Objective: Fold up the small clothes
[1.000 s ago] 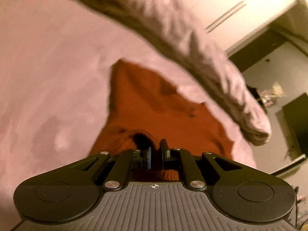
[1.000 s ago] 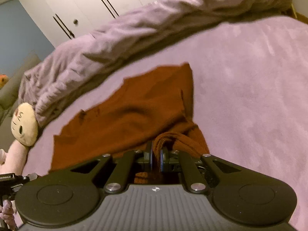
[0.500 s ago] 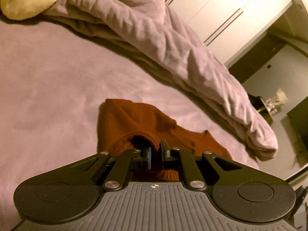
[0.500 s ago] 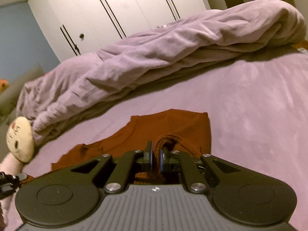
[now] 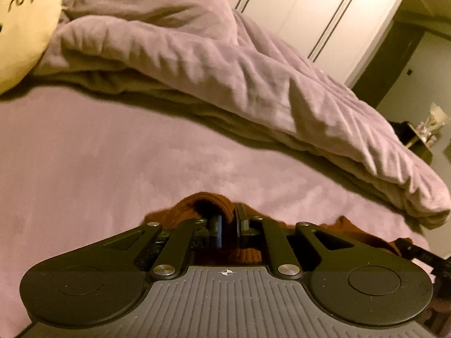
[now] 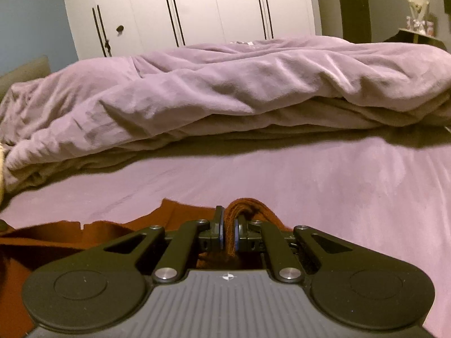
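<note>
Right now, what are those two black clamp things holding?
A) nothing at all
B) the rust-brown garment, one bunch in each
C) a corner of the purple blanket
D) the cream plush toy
B: in each wrist view a ridge of the rust-brown garment is pinched between shut jaws, in the left gripper and the right gripper alike; the blanket lies farther back, untouched.

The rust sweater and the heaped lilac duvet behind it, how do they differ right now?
The rust sweater is small, knitted, dark orange; the lilac duvet is far larger, smooth and pale. The sweater lies low, both edges pinched by the left gripper and right gripper; the duvet sits untouched in a rumpled heap. Both rest on the lilac bed sheet.
</note>
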Motion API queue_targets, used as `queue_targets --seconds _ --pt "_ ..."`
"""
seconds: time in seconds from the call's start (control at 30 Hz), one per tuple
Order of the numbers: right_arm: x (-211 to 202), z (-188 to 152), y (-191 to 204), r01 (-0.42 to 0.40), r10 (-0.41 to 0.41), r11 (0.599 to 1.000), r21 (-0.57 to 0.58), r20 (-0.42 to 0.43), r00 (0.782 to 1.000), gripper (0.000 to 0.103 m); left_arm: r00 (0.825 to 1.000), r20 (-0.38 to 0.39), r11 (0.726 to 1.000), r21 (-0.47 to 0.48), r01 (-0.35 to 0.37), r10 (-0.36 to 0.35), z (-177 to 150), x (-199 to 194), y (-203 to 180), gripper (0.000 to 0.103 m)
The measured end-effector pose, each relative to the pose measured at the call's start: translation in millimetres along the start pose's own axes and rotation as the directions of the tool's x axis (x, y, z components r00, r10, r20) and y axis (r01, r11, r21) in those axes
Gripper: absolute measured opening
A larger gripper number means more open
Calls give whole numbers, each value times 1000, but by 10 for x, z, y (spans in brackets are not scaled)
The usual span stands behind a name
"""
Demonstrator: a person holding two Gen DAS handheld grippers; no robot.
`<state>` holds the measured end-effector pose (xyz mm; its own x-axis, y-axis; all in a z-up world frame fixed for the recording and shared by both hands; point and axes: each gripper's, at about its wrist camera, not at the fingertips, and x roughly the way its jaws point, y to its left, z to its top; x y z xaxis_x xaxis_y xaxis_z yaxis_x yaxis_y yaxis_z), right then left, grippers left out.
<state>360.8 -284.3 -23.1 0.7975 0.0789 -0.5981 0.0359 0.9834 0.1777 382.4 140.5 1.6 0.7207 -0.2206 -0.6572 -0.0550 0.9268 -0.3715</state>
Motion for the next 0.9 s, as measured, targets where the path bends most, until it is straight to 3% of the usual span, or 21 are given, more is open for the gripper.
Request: queue_targets --seconds 0.13,0.2,0.23,0.3,0.33,0.37,0.4,0.53,0.67,0.73,0.8,0.87,0.9 --pt "191 5 -8 28 -28 1000 -5 -13 1000 6 998 14 997 38 -68 68 -39 209 -57 13" --pt "268 8 -44 14 -13 1000 21 -36 999 7 993 -10 993 9 -114 114 -106 288 -15 17" --pt "293 10 -86 2 0 999 49 -54 999 12 992 -17 992 -11 -123 123 -140 280 29 20" --pt "218 13 -163 -9 14 996 91 -55 998 26 989 1 989 -27 -145 145 -203 155 98 33" --pt "109 10 -199 -8 11 995 95 -26 1000 43 990 19 990 -17 -138 138 -248 46 131 45" --pt "-27 -5 -224 0 -1 997 79 10 1000 51 990 32 991 0 -134 134 -310 -80 153 56" --pt "-180 -35 -251 13 -16 999 52 50 999 57 990 39 990 27 -135 134 -391 -217 182 58" --pt "-690 -380 -283 29 -22 994 -102 73 997 57 992 18 988 92 -126 125 -763 -588 210 74" --pt "-880 -792 -256 -2 4 986 -167 11 1000 54 988 -71 989 73 -129 134 -1079 -679 273 74" --pt "-821 -935 -240 0 -7 985 -173 -42 999 44 988 -107 994 22 -108 110 -1140 -652 308 71" --pt "-720 -1015 -253 9 -21 989 -148 -79 997 41 989 -124 996 -17 -85 82 -1114 -604 345 62" --pt "-677 -1045 -264 23 -33 992 -124 -80 996 38 987 -150 995 -68 -75 64 -1058 -573 378 41" --pt "-698 -1042 -260 25 -34 992 -121 -77 996 29 986 -152 994 -77 -77 65 -1026 -588 374 36"
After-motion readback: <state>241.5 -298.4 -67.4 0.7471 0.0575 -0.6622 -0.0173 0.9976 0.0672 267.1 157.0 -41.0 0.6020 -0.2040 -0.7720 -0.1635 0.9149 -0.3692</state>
